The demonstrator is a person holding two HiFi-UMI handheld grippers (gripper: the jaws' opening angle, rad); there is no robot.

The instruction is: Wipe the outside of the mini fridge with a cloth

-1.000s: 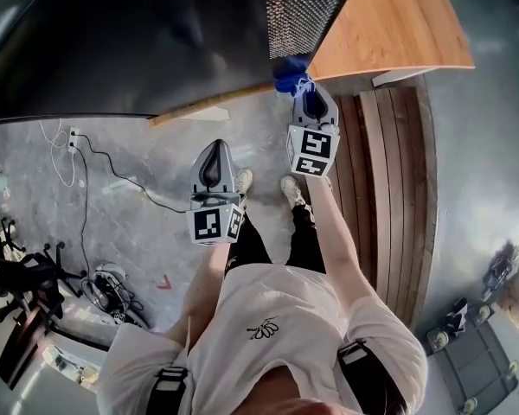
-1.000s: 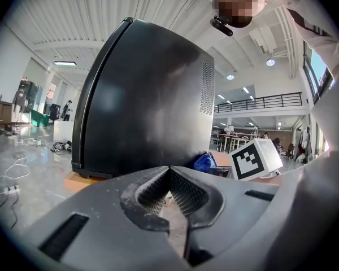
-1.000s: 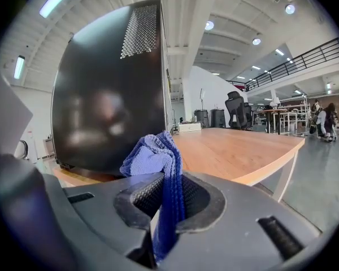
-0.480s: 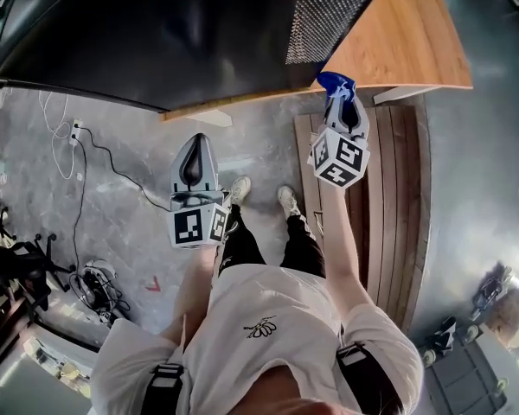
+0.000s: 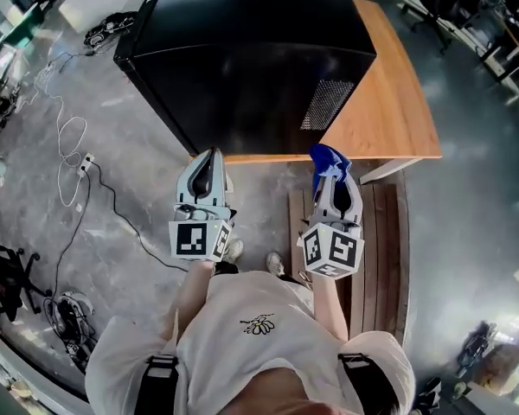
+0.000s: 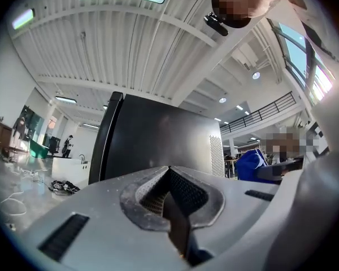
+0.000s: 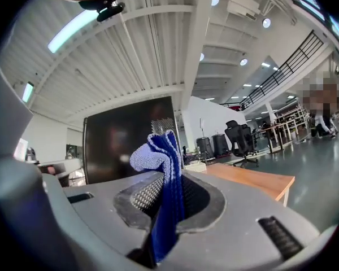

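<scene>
The mini fridge (image 5: 242,67), a black box with a perforated vent panel (image 5: 327,104) on the side facing the person, stands on the left part of a wooden table (image 5: 389,111). It reaches almost to the table's near edge and leaves the right end bare. The blue cloth (image 5: 329,156) is pinched in the right gripper (image 5: 331,169), whose jaws are clenched on a fold, with a bunched tuft sticking out past the tips. In the head view it sits over the table's near edge, below the vent panel. The right gripper view shows the fridge face ahead of the cloth with a gap between them, so it does not look to be touching. The left gripper (image 5: 209,158) hangs off the table's near edge beside the fridge's lower front edge. Its jaws are pressed together on nothing and point at the dark side wall. On the floor, a slatted wooden platform (image 5: 376,249) lies under the person's right side and cables (image 5: 65,145) trail off to the left. The step in hand looks like the approach before a stroke. The next move calls for bringing the tuft flat against the fridge wall and dragging it across while keeping the grip firm.
</scene>
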